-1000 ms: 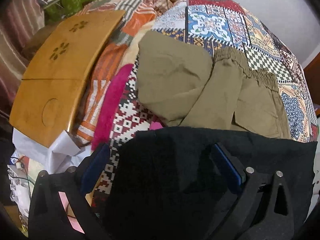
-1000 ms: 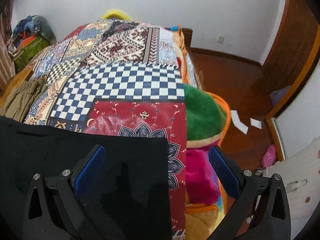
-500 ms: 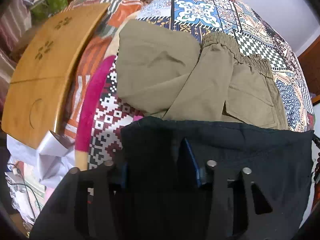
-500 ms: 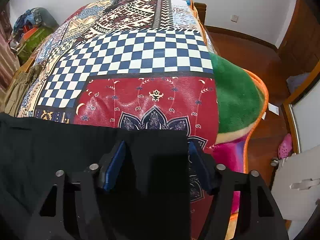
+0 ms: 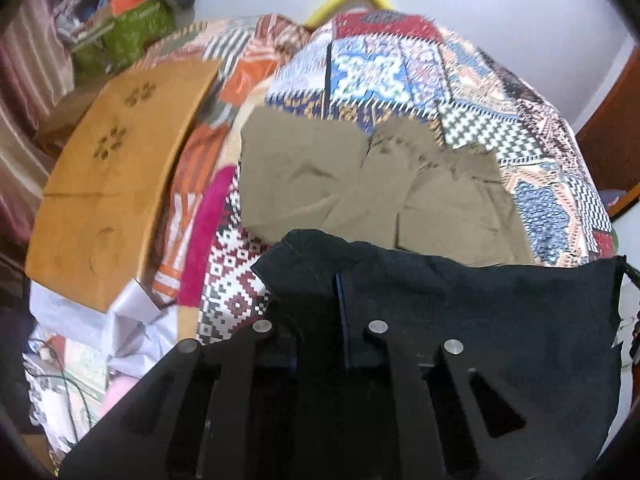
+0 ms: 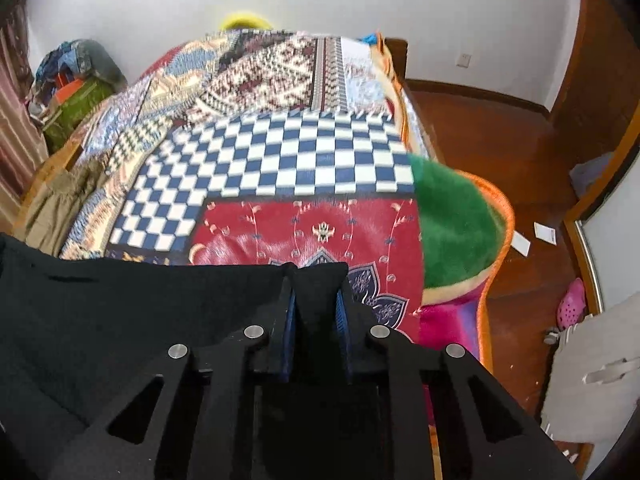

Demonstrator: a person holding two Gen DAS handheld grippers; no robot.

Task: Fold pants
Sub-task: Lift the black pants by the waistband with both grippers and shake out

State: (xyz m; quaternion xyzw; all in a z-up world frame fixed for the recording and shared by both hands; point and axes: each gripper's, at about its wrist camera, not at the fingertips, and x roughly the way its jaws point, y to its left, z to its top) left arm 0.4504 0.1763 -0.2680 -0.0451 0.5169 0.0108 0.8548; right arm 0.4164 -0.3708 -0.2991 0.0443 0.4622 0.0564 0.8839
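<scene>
L tongs: left gripper (image 5: 320, 300) has just been closing; jaws now pinched on the near edge of the black pants (image 5: 480, 320), close to their L corner. Cloth sits betw the pads, lifted a bit off the bed.
Pants loc: spread across the near part of the patchwork bedspread (image 5: 400, 72), black fabric spanning both views, edge held at 2 pts.
Handling (judged): soft, limp, light; will sag betw the 2 grips, no stiffness. Not fragile. Looks matte, prob not slippery, but a thin pinch could slide out if tugged.
Where to hold (judged): edge corners, as now; both hands level so the fold line stays straight.
R tongs: right gripper (image 6: 316, 300) also just been closing; jaws now clamped on a bunched fold of the same pants at the R corner, cloth visible betw the blue pads (image 6: 289, 320).
Around, L side: wooden board (image 5: 108, 184) leaning beside the bed; white paper, cables on floor below; green bag (image 5: 132, 36) far back.
Around, mid: olive pants (image 5: 360, 188) lie just beyond the black ones, edges touching/overlapping — in the way if the fold goes fwd (judged); may get dragged or covered.
Around, R side: green-pink blanket (image 6: 456, 220) hanging off bed corner, wood floor (image 6: 500, 128), paper scraps, pink shoe (image 6: 572, 304).
Risk (judged): fold landing on olive pair; uneven lift twisting the cloth.
</scene>
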